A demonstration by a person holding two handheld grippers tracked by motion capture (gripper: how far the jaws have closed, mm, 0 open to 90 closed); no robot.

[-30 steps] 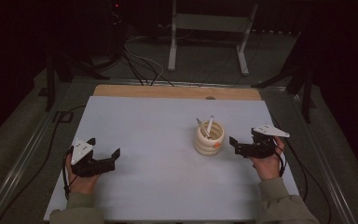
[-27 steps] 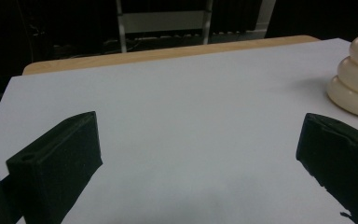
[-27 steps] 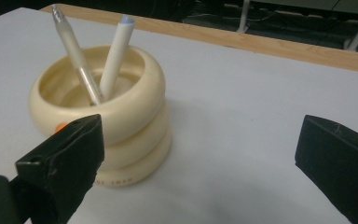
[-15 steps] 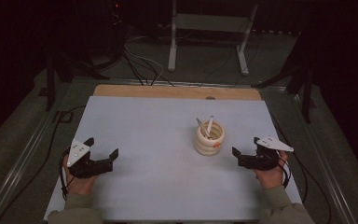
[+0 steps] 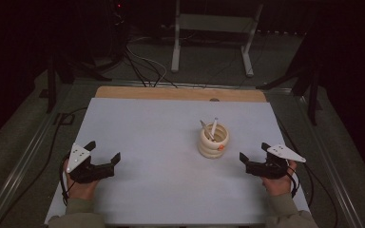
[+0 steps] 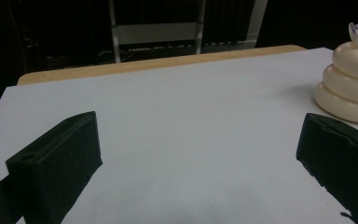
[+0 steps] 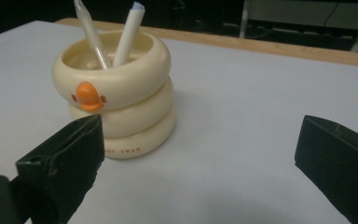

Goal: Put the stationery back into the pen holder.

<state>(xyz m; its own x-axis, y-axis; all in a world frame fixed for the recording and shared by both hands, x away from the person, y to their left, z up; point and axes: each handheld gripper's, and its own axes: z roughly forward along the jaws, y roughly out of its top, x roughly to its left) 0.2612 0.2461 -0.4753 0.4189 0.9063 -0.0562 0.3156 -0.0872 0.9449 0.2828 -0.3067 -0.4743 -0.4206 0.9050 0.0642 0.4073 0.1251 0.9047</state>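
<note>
L gripper [image 5: 105, 151] is held wide open at the table's [image 5: 138, 123] left w/ nothing in it. The cream ringed pen holder [image 5: 213, 141], right of centre w/ two pens [image 7: 107, 36], is judged light, stiff and smooth, best taken across the rings. R gripper [image 5: 252, 151] is likewise wide and empty, near it.

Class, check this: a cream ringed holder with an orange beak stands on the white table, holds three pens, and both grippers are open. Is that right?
Not quite. The holder holds two pens, not three; the right gripper view shows them clearly. The rest stands: it is cream, ringed, orange-beaked, on the white table, with the left gripper and right gripper both open.
</note>
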